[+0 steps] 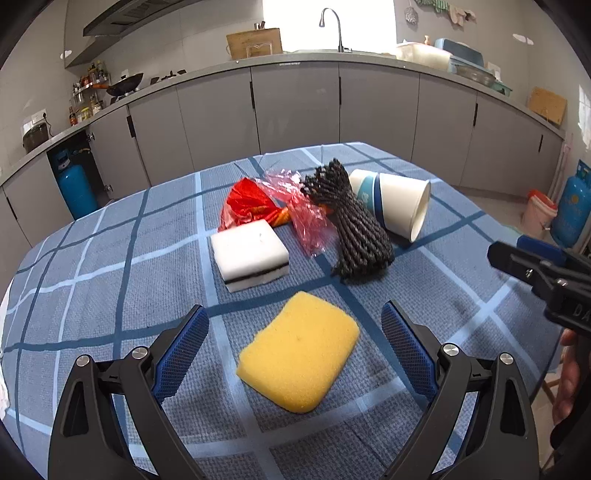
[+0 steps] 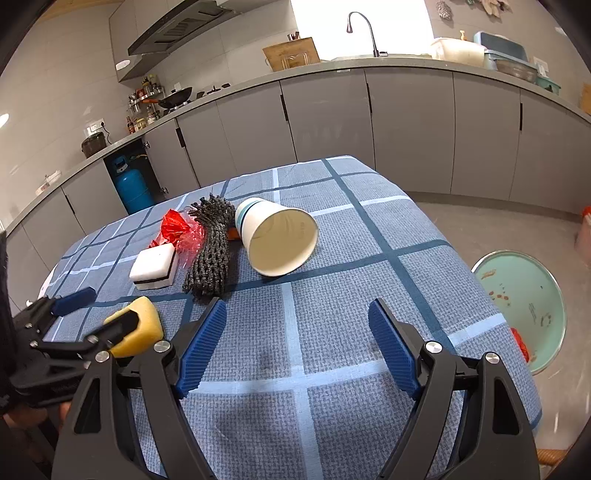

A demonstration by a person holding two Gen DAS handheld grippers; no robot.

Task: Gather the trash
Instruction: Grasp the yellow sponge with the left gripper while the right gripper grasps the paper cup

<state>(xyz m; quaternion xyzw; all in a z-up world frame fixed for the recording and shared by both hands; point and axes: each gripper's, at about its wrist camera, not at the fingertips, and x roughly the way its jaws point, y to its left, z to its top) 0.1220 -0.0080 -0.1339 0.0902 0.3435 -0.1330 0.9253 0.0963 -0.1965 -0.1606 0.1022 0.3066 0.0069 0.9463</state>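
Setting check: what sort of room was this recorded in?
A home kitchen, most likely: a counter with a sink faucet, a wok under a range hood, and a gas cylinder in an open cabinet.

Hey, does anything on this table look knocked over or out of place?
Yes. The paper cups lie tipped on their side, nested, mouth open toward the camera, beside the black mesh bundle. Crumpled red plastic wrap is strewn behind the white sponge. Nothing looks spilled.
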